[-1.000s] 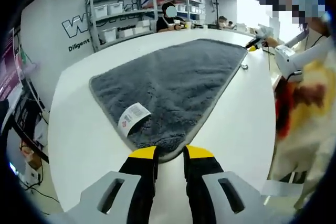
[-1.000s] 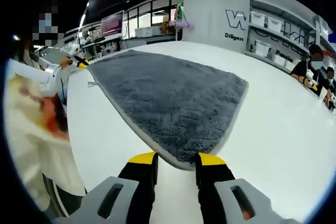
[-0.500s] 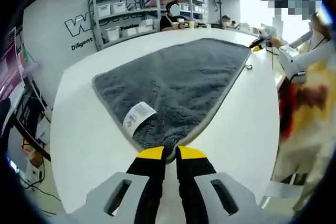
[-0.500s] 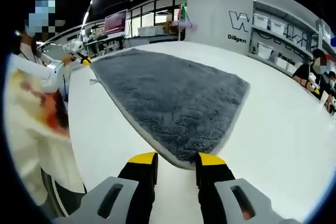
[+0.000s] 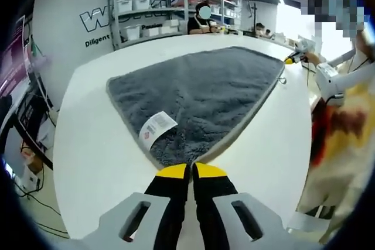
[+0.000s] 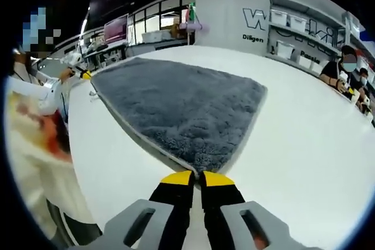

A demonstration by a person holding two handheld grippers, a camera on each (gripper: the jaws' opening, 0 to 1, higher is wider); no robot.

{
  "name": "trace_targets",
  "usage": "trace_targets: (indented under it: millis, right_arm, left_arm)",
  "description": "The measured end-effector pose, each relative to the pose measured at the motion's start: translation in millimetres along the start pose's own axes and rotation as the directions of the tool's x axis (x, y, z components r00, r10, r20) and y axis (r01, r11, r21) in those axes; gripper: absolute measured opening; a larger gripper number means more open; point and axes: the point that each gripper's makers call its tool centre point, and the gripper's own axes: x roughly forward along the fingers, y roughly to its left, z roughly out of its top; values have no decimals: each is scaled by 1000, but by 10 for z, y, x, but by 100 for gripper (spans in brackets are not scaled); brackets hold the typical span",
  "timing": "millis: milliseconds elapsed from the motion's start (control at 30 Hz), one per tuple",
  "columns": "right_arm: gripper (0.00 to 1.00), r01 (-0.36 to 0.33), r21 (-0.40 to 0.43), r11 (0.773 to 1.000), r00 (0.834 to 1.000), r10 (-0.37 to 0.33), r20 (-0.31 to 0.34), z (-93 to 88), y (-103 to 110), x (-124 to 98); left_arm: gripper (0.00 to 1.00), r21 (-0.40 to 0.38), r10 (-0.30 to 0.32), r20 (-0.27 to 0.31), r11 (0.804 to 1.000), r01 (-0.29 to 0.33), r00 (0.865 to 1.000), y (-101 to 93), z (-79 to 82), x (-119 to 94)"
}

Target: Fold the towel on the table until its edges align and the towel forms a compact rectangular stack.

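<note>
A grey fluffy towel (image 5: 199, 95) lies flat on the white table (image 5: 94, 144), with a white label (image 5: 156, 127) near its closest corner. My left gripper (image 5: 191, 171) is shut on that near corner of the towel, yellow tips pressed together. In the right gripper view the same towel (image 6: 176, 100) spreads away from me, and my right gripper (image 6: 198, 177) is shut on its nearest corner. The right gripper also appears far off in the left gripper view at the towel's other corner (image 5: 291, 58).
A person in a white and patterned top (image 5: 345, 115) stands at the table's edge. Shelving with white bins (image 5: 146, 19) and seated people (image 6: 345, 74) lie beyond the table. Bare white tabletop (image 6: 310, 139) surrounds the towel.
Both grippers have closed: the left one shut on its towel corner first, then the right one shut on its corner. Both moved slightly forward onto the towel's edge.
</note>
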Motion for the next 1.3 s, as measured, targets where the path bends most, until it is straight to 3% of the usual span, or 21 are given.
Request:
trace_targets:
  millis: [100, 200, 267, 400, 633, 933, 1300]
  right_arm:
    - [0, 5, 12, 1000, 1000, -5, 23, 28, 0, -11]
    - [0, 5, 73, 997, 997, -11, 72, 103, -16, -44]
    - [0, 2, 132, 991, 995, -15, 99, 144, -47, -85]
    - [0, -3, 161, 987, 992, -17, 123, 175, -44, -137]
    - [0, -1, 221, 975, 987, -34, 155, 219, -71, -91]
    - [0, 51, 222, 974, 974, -97, 202, 432, -168, 10]
    - [0, 166, 153, 974, 962, -194, 194, 634, -436, 153]
  left_arm:
    - [2, -16, 9, 15, 1000, -9, 1000, 11, 23, -16]
    - [2, -88, 19, 57, 996, -14, 998, 44, 61, -56]
    - [2, -83, 30, 70, 996, -24, 997, 49, 73, -84]
    - [2, -101, 43, 124, 994, -30, 991, 18, 182, -186]
    - [2, -117, 48, 126, 993, -33, 991, 10, 223, -208]
    - [2, -124, 52, 152, 992, -33, 987, 112, 331, -114]
    - [2, -119, 80, 186, 991, -58, 979, 266, 486, 45]
